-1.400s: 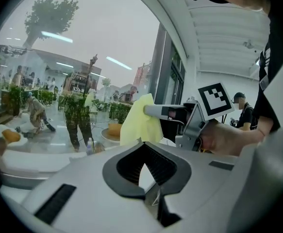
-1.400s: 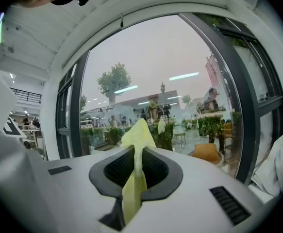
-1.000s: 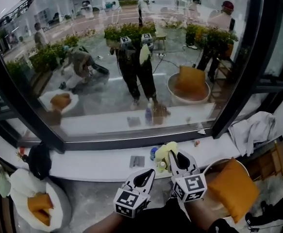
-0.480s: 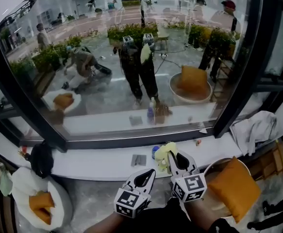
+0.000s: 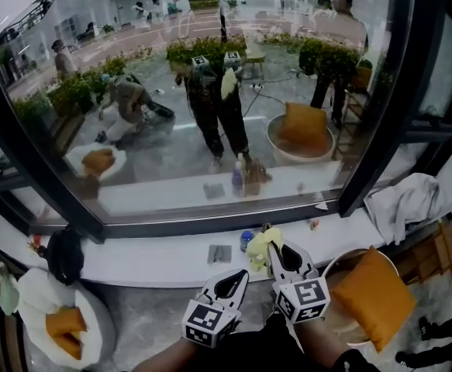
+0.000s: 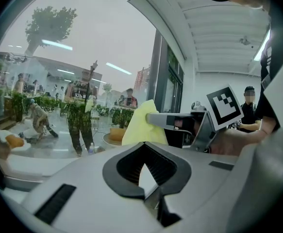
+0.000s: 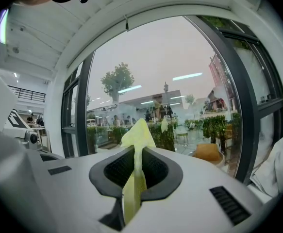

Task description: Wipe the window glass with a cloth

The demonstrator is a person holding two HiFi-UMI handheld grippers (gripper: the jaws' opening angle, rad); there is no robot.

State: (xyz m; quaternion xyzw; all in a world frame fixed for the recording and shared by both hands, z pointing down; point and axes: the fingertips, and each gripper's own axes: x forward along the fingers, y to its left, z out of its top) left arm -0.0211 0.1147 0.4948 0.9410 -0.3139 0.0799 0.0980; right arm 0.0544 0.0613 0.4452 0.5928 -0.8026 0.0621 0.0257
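- Looking down in the head view, the right gripper (image 5: 275, 248) pinches a yellow cloth (image 5: 258, 245) just above the white sill (image 5: 148, 260) – short of the window glass (image 5: 210, 91), near the sill's middle.
- Beside it, the left gripper (image 5: 238, 277) sits lower, its jaws pressed together with nothing in them.
- A small grey card (image 5: 219, 254) lies on the sill left of the cloth; an orange cushion (image 5: 369, 297) rests in a round seat at the lower right.
- In the left gripper view, the left gripper (image 6: 142, 173) has its jaws closed and empty – beyond them the right gripper (image 6: 153, 119) holds the cloth (image 6: 142, 127) upright.
- In the right gripper view, the right gripper (image 7: 135, 171) clamps the cloth (image 7: 137, 136), which sticks up past the jaws towards the glass (image 7: 156, 81).
- White fabric (image 7: 272, 169) hangs at that view's right edge.
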